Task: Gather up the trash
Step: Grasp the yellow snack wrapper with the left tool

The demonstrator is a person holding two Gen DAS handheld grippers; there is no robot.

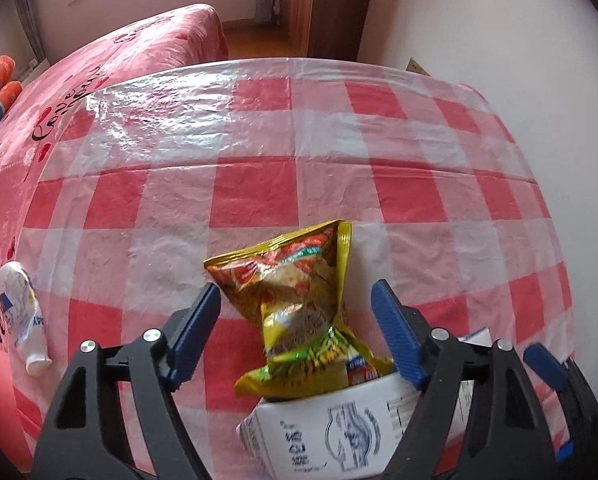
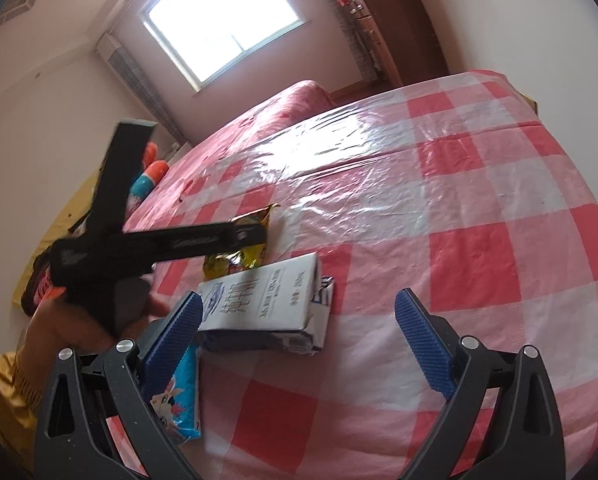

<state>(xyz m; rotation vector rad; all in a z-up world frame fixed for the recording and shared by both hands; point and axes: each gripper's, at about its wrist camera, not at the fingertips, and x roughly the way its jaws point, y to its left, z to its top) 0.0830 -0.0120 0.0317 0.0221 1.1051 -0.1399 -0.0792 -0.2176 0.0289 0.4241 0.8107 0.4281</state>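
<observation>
Table (image 1: 339, 152) w/ red-and-white check plastic cloth fills most of both views, glare on its far part; pink bed (image 1: 111, 64) runs along its left side, window (image 2: 223, 20) on the far wall, brown wardrobe (image 1: 319, 4) in the corner.

Milk carton (image 2: 259, 300), white, lies flat on the cloth, partly squashed. Just beyond it & touching its far end lies the yellow snack bag (image 1: 299, 296), crumpled, printed in red and green. Blue-and-white wrapper (image 2: 179, 392) sits near the table's left edge, closer to you than the carton, partly behind your right gripper's left finger. Small crushed white cup (image 1: 21, 316) lies over on the bed side, well apart from the rest.

Your left gripper (image 1: 297, 316) points steeply down over the snack bag: jaws part open, bag btwn them, left pad right at the bag's edge, right pad clear of it, so no grip. Your left hand (image 2: 99, 320) shows around its handle in the right wrist view, yellow sleeve (image 2: 11, 392) below.

Your right gripper (image 2: 297, 328) hovers over the cloth near the carton's near end, jaws wide apart, nothing in them.
</observation>
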